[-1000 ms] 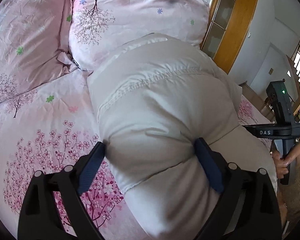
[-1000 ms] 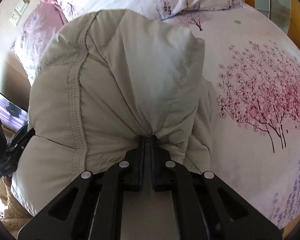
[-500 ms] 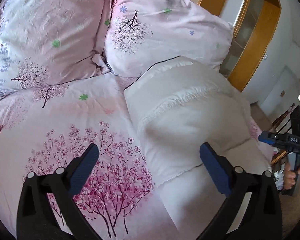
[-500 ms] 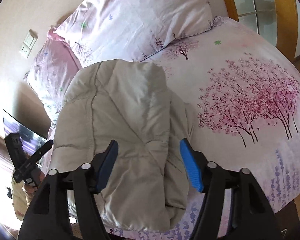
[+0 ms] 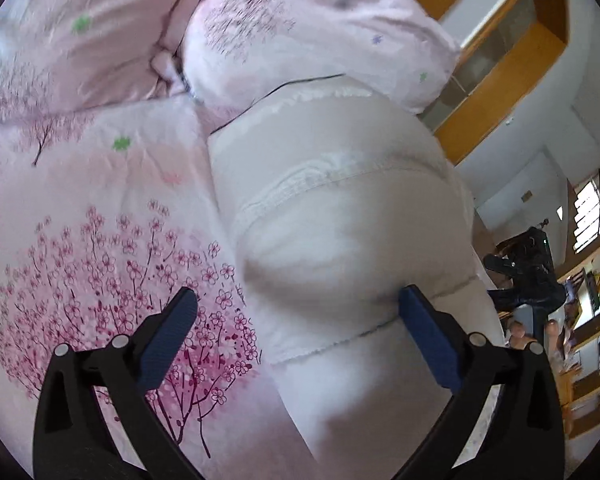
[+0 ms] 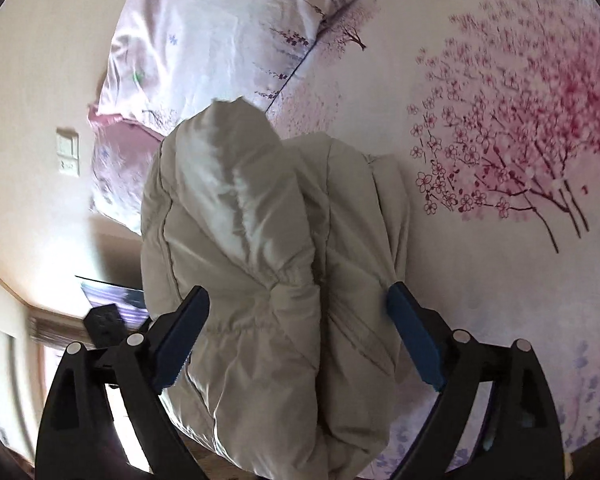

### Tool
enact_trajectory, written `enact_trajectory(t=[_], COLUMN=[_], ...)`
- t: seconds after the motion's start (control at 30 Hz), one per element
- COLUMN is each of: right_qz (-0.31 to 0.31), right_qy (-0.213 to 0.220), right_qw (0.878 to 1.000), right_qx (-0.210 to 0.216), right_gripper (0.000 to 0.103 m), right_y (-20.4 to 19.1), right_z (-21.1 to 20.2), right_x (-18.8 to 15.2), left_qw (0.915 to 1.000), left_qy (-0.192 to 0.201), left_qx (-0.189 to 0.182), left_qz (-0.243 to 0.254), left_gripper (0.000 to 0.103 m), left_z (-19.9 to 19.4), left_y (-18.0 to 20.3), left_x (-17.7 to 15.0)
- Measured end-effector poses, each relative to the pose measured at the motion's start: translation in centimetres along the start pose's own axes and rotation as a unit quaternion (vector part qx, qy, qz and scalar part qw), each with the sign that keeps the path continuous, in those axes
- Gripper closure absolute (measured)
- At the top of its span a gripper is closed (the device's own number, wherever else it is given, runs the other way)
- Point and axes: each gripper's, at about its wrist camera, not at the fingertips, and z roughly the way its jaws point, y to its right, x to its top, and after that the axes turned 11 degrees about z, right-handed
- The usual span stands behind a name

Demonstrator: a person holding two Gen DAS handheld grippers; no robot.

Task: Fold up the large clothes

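Note:
A puffy off-white padded jacket [image 5: 340, 208] lies folded into a long bundle on the bed, its far end against a pillow. My left gripper [image 5: 296, 320] is open; its jaws straddle the near part of the bundle, the right pad pressing its side. In the right wrist view the jacket [image 6: 260, 248] fills the centre, and my right gripper [image 6: 298, 320] is open with the jaws either side of the bundle's near end. The right gripper also shows in the left wrist view [image 5: 528, 276], held in a hand.
The bed has a pink cherry-blossom sheet [image 5: 100, 240] and two matching pillows [image 5: 312, 20] at its head. A wooden door frame [image 5: 500, 64] stands to the right. A wall with a switch plate [image 6: 68, 152] lies beyond the bed.
One second ago my right gripper was shut on the jacket; it let go and opened. Both grippers pulled back, then came close to the bundle again with the jaws open.

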Motion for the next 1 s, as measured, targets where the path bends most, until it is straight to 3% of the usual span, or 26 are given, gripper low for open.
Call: enact_trajectory(t=[0.2, 0.53, 0.63, 0.7, 0.83, 1.0], right_qz=[-0.002, -0.006, -0.001, 0.002, -0.013, -0.031], right_qy=[-0.014, -0.047, -0.063, -0.081, -0.106, -0.136], right_qw=[1.000, 0.999, 0.998, 0.997, 0.994, 0.990], right_qx=[-0.010, -0.015, -0.010, 0.002, 0.017, 0.021], right_gripper=[0.011, 0.007, 0.003, 0.002, 0.001, 0.001], right_y=[0.6, 0.6, 0.7, 0.9, 0.6, -0.1], right_z=[1.0, 3.2, 3.9, 4.5, 5.0, 5.9], right_x=[0.4, 0.5, 0.8, 0.9, 1.1, 1.5], left_qw=[0.9980, 0.9996, 0.9996, 0.9967, 0.9795, 0.9720], left_qy=[0.013, 0.010, 0.005, -0.007, -0.032, -0.035], left_qx=[0.043, 0.005, -0.029, -0.076, -0.174, -0.203], left_qz=[0.044, 0.027, 0.006, -0.026, -0.096, -0.112], left_gripper=[0.002, 0.002, 0.002, 0.002, 0.002, 0.002], left_z=[0.1, 1.8, 2.3, 3.1, 5.1, 5.7], left_y=[1.7, 1.2, 0.3, -0.8, -3.1, -3.4], left_x=[-0.3, 0.1, 0.0, -0.1, -0.8, -1.2])
